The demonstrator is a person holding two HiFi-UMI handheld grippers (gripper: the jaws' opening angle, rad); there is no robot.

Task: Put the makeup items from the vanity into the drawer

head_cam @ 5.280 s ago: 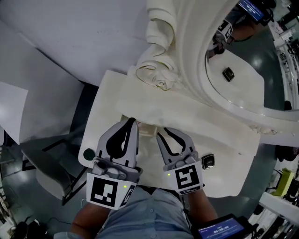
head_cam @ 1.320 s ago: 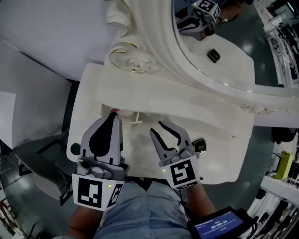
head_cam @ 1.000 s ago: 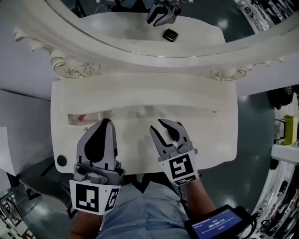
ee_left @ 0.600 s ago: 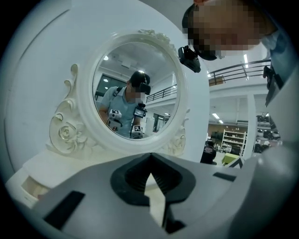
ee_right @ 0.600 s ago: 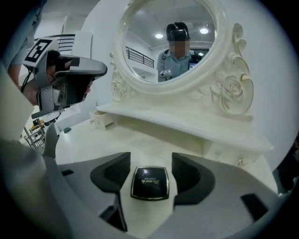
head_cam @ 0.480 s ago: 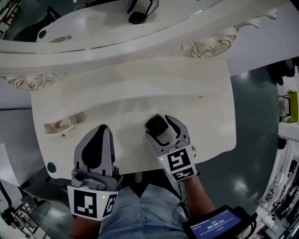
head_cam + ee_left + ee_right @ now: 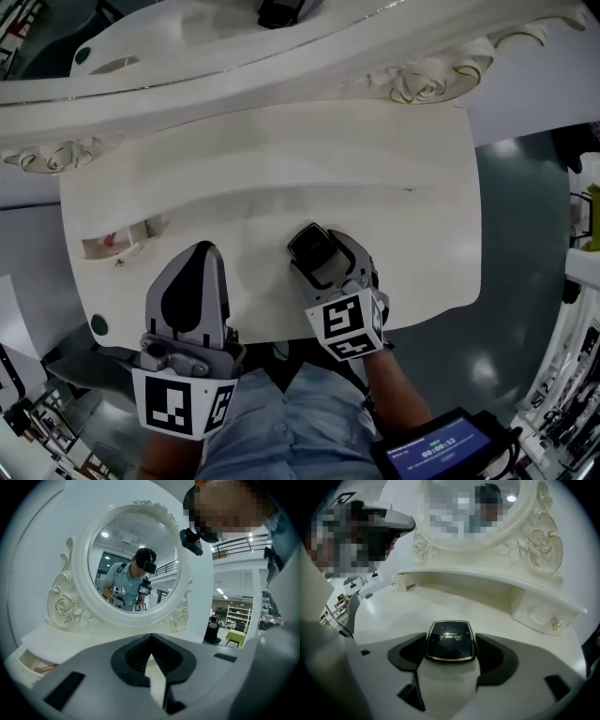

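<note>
Lying between the right gripper's (image 7: 326, 259) opening jaws is the black compact (image 7: 450, 641).

The bench (image 7: 281, 159) looks like cream-painted wood with a smooth satin sheen, its carved mirror frame (image 7: 431, 80) wears the same paint, the compact (image 7: 450, 640) has a glossy black lid edged in gold-looking metal, the floor (image 7: 525, 234) shines, and the shirt (image 7: 300, 412) is soft blue cloth.

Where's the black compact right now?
Head view, front centre-right of the vanity top: the black compact lies between the fingers of the right gripper, which are opening.
</note>
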